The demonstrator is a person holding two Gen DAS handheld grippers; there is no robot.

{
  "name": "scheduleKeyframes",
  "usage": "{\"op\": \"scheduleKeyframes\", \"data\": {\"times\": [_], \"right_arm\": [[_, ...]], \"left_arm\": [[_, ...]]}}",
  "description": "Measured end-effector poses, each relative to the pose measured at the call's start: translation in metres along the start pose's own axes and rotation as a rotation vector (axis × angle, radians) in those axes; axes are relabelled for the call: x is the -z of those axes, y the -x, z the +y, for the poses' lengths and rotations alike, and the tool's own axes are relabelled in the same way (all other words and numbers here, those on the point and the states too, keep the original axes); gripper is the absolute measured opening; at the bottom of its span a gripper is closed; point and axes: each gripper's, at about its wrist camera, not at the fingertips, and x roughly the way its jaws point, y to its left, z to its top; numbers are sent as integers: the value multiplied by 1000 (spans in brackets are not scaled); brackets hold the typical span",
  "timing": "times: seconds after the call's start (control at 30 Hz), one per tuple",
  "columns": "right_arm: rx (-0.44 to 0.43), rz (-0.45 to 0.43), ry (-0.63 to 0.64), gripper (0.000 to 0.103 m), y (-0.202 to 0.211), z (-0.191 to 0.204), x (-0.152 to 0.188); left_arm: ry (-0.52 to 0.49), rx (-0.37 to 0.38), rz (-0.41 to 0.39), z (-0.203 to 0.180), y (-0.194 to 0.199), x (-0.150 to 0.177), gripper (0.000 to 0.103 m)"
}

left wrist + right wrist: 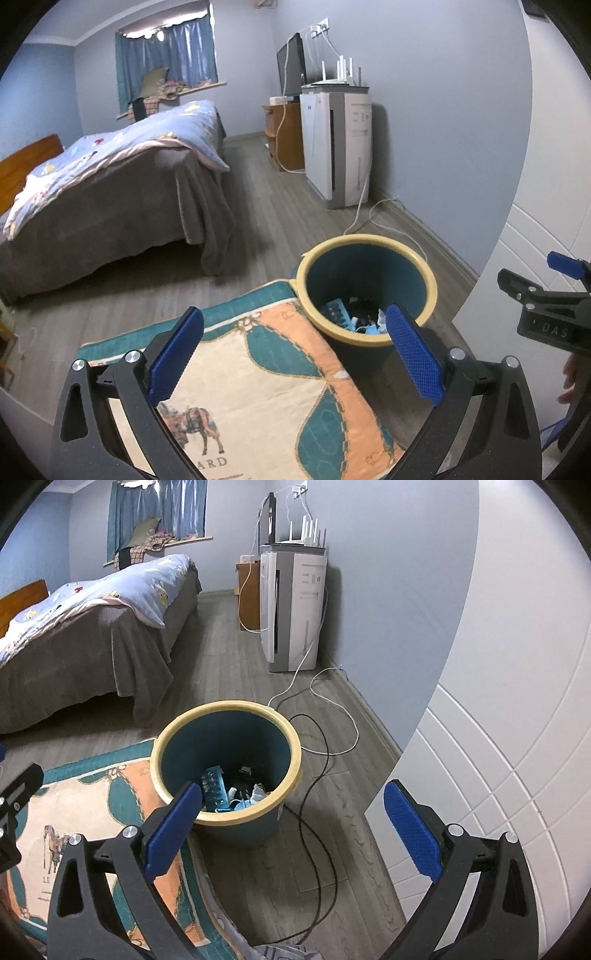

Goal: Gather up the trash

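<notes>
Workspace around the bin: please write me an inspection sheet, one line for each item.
Surface: grey wood floor, patterned rug beside the bin.
Job's things: teal bin upright, trash inside.
Clutter: nothing seen loose on the floor.
Grippers: left tongs open, empty; right tongs open, empty.
Cables: white cable and black cable on the floor by the bin.
Surroundings: bed, air purifier, white door.

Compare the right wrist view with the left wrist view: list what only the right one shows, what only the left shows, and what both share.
Only the right wrist view shows the black cable snaking over the floor by the bin. Only the left wrist view shows a person's fingers at the right edge. Both show the trash bin with litter inside, the patterned rug, the bed, and open, empty grippers: left gripper, right gripper.
</notes>
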Motion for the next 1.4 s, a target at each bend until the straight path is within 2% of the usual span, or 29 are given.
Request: {"op": "scheduleKeyframes", "data": {"times": [1.4], "right_arm": [[11, 6, 30, 97, 3, 2, -2]], "left_arm": [[15, 2, -5, 12, 9, 6, 98]]}}
